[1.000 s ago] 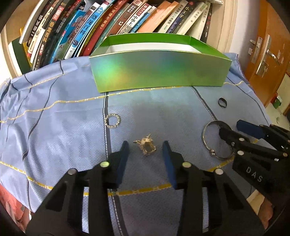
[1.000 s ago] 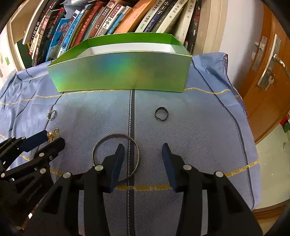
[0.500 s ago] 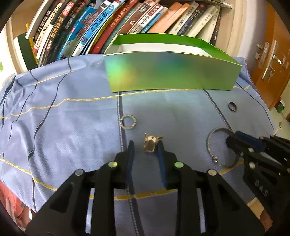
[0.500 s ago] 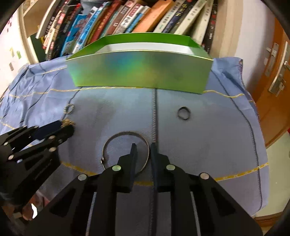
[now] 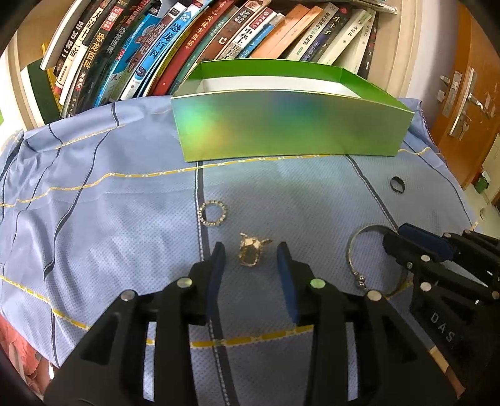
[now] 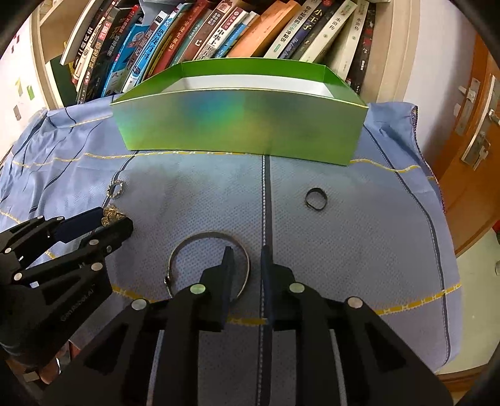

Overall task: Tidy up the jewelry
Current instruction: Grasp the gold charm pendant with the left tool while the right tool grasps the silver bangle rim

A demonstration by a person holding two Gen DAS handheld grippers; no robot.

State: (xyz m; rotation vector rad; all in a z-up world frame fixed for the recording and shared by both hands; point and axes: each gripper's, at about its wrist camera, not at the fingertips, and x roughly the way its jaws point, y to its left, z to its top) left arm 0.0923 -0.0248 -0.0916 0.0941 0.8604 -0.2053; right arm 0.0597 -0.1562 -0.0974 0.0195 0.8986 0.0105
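L gripper [image 5: 251,253] jaws opening; R gripper [image 6: 247,254] jaws opening; both angled down.

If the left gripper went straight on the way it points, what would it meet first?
Most likely the small gold ornate ring, lying on the blue cloth just ahead between the opening jaws of the left gripper; depth is hard to judge.

Readable: "DAS" on the right tool [image 5: 393,239]; "恐龙百科" on a black book spine [image 5: 97,53], "小王子" on a dark spine [image 6: 315,22].
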